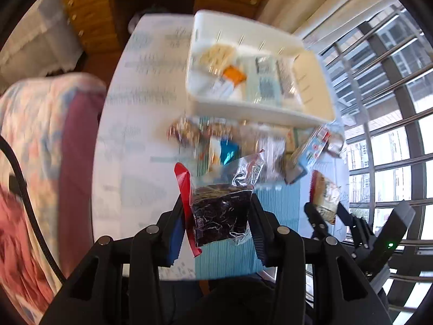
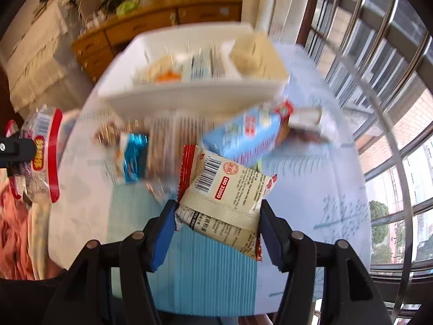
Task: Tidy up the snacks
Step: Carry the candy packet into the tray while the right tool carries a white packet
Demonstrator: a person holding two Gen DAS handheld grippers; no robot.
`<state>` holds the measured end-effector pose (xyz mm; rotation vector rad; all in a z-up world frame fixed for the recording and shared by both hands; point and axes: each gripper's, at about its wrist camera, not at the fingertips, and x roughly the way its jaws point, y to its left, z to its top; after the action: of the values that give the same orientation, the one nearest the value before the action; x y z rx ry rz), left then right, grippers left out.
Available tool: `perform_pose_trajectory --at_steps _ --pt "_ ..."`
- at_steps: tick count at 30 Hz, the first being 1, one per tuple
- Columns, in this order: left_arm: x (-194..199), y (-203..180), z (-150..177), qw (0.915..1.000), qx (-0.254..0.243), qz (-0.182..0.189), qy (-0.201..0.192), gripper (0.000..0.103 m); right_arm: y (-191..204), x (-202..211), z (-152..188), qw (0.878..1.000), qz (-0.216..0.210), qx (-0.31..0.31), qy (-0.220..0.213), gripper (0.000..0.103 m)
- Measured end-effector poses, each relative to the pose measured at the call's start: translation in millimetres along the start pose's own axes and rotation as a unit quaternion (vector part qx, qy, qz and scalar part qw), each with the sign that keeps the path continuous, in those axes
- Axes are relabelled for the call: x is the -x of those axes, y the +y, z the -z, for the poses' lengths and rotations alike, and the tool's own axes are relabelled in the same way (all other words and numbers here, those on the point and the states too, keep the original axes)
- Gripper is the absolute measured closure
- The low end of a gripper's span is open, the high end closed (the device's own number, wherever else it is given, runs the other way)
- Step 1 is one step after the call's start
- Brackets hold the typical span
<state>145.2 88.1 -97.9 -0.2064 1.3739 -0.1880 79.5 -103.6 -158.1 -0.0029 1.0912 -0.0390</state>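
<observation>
in the lower middle of the left wrist view, a clear plastic packet with dark contents and a red sealed edge [image 1: 220,212] sits clamped between the two fingers of the left gripper [image 1: 216,216], held above the table. in the lower middle of the right wrist view, a cream-coloured foil snack packet with red crimped ends and a barcode [image 2: 224,203] is pinched the same way by the right gripper [image 2: 217,222], its printed back facing the camera and its body tilted. the right gripper also shows at the lower right of the left wrist view, with the cream packet in its grip [image 1: 326,203].

past both packets, in the middle of each frame, a blurred heap of loose snacks [image 2: 167,146] lies on the table, among them a shiny blue wrapper [image 1: 228,153] and a pale blue box with red marks [image 2: 243,135]. beyond the heap, toward the top, stands a white plastic divided bin [image 1: 259,113], with some packets already in its compartments. everything rests on a white table with a pale blue pattern [image 1: 140,124], with a ribbed light blue mat [image 2: 205,270] under the grippers. a wooden drawer cabinet [image 2: 135,32] is at the upper left, barred windows [image 2: 379,86] on the right.
</observation>
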Motion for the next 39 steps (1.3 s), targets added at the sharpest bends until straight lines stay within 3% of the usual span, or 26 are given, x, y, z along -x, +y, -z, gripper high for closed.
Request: perform_pose_trajectory --at_steps 9,17,24,33,39 --pt "19.0 3.2 -53.1 0.9983 -0.044 0.014 -0.037 0.061 0.5 20.0 -67.0 0.996 0.047 -0.001 -0.081 0.044" --pt "7.1 -5.3 -96.5 0.9961 -0.038 0.02 -0.077 0.061 -1.1 13.2 -112.8 0.992 0.027 0.038 -0.114 0.043" --pt "-9.0 -17.9 -125.3 0.9926 -0.023 0.03 -0.116 0.061 -9.2 -12.9 -146.0 0.991 -0.013 0.062 -0.119 0.043" --pt "-49.0 -29.7 -150.3 0.9857 -0.012 0.045 -0.162 0.061 -27.8 -61.9 -172.6 0.991 -0.064 0.066 -0.094 0.043" --pt "-74.2 -35.0 -161.7 0.9851 -0.006 0.039 -0.168 0.06 -41.0 -98.1 -181.7 0.992 -0.118 0.029 -0.044 0.043"
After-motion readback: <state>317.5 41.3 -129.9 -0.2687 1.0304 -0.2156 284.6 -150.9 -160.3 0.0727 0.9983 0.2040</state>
